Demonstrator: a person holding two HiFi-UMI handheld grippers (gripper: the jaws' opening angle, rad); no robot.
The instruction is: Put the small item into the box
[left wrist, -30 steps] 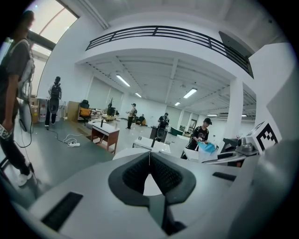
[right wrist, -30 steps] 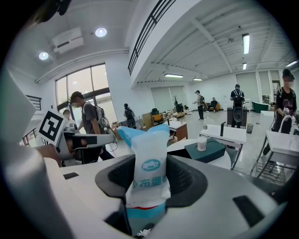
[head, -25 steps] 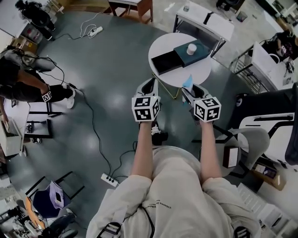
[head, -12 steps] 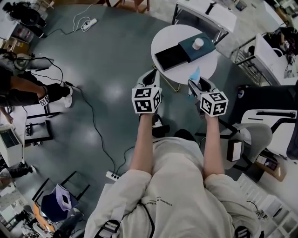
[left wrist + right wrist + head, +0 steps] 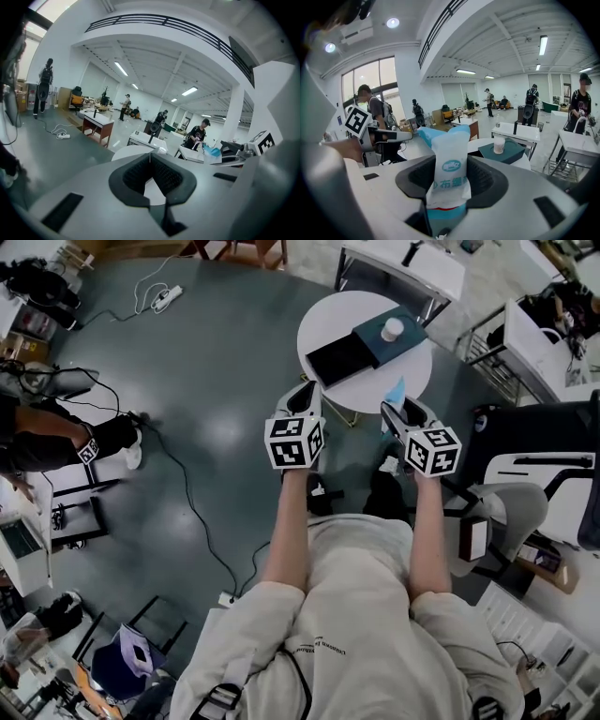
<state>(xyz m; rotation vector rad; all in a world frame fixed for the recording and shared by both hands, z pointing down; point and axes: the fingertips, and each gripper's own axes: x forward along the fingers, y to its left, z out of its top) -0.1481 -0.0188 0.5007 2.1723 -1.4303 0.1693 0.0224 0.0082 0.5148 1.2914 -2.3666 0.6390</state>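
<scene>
I hold a hand-held gripper in each hand, out in front of me. My right hand-held gripper [image 5: 400, 408] is closed on the small packet [image 5: 449, 168]. The packet is white and blue with some print on it. It stands up between the two dark pads, and its top pokes out above them. The packet is up in the air, just over the near edge of the round white worktop [image 5: 323, 324]. It is not in the box yet.

My left hand-held gripper [image 5: 302, 395] is closed too. Its tips touch each other and there is nothing between them. It is just off the near edge of the worktop, to the left of the packet.

The box lies across the middle of the worktop. Its black open part [image 5: 339, 359] is on the left, nearer my left hand. Its dark teal part [image 5: 410, 339] is on the right. A small white cup [image 5: 392, 329] stands on the teal part.
</scene>
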